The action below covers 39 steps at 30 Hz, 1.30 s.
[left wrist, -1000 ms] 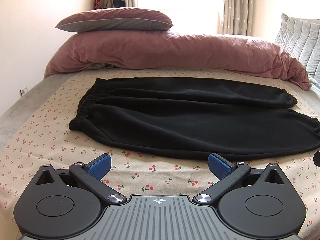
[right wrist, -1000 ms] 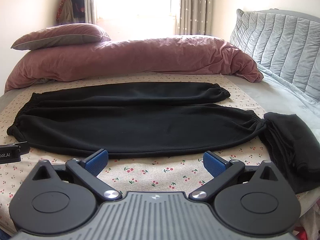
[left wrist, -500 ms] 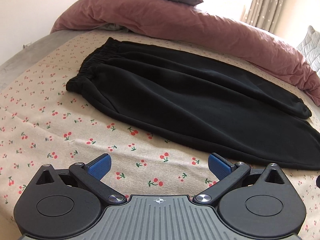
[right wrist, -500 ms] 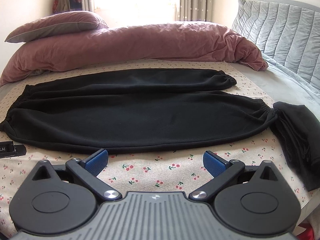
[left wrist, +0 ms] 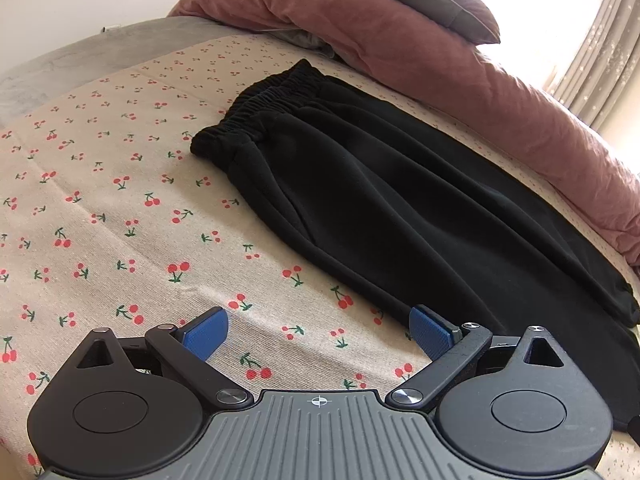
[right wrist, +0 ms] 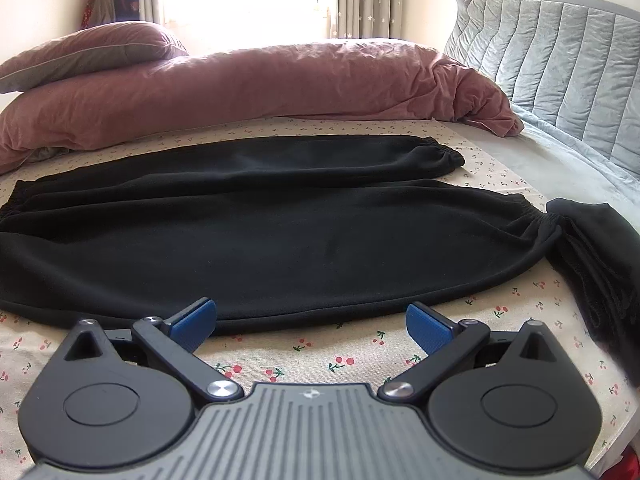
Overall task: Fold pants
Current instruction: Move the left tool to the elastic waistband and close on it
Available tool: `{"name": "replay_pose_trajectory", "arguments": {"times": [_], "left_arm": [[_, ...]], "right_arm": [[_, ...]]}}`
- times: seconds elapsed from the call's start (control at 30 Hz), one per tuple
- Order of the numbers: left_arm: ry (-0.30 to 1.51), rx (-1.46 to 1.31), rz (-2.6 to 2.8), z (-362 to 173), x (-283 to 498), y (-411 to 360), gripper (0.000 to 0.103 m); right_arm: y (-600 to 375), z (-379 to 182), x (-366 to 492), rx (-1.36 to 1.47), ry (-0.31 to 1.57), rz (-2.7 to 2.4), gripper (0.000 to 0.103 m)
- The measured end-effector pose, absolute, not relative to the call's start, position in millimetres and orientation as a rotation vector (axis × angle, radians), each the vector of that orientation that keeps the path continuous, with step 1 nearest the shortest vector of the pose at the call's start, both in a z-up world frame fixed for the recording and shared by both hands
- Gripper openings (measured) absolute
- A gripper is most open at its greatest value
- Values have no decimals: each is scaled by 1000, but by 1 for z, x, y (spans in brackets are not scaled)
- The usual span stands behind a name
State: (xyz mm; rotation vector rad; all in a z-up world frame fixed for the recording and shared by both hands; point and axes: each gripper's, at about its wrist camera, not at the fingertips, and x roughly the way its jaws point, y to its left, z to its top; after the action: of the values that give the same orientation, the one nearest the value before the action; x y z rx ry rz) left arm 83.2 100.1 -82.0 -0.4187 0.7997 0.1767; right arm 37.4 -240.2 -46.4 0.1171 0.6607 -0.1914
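Observation:
Black pants (right wrist: pixel 280 232) lie spread flat on a cherry-print bedsheet (left wrist: pixel 100 208), waistband at the left, both legs running right to elastic cuffs. In the left wrist view the pants (left wrist: pixel 400 208) run diagonally, with the gathered waistband (left wrist: pixel 256 116) at the upper middle. My left gripper (left wrist: pixel 318 332) is open and empty, hovering over the sheet just off the pants' near edge. My right gripper (right wrist: pixel 312 322) is open and empty, at the near hem of the front leg.
A folded black garment (right wrist: pixel 600 264) lies at the right, touching the front leg's cuff. A rolled pink duvet (right wrist: pixel 260 80) and a pillow (right wrist: pixel 88 52) lie behind the pants. A grey quilted headboard (right wrist: pixel 560 52) stands at the right.
My left gripper has moved forward and swung left, toward the waistband end. My right gripper has moved closer to the near edge of the pants. Both stay open.

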Motion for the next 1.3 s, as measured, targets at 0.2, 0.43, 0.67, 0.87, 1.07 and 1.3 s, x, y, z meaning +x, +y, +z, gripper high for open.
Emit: {"name": "replay_pose_trajectory", "arguments": {"times": [0.2, 0.43, 0.67, 0.87, 1.07, 1.3], "left_arm": [[800, -411, 203, -88, 95, 110, 98], [792, -522, 213, -90, 111, 131, 98], [771, -660, 247, -91, 142, 157, 86], [782, -742, 296, -102, 162, 184, 3], [720, -743, 328, -90, 145, 203, 3], [603, -717, 303, -63, 121, 230, 3]], "right_arm": [[-242, -58, 44, 42, 612, -137, 92], [-274, -70, 59, 279, 725, -144, 92], [-270, -80, 67, 303, 773, -144, 92], [-270, -85, 74, 306, 791, -135, 92], [-275, -85, 64, 320, 786, -150, 92], [-283, -84, 60, 366, 776, -151, 92]]}}
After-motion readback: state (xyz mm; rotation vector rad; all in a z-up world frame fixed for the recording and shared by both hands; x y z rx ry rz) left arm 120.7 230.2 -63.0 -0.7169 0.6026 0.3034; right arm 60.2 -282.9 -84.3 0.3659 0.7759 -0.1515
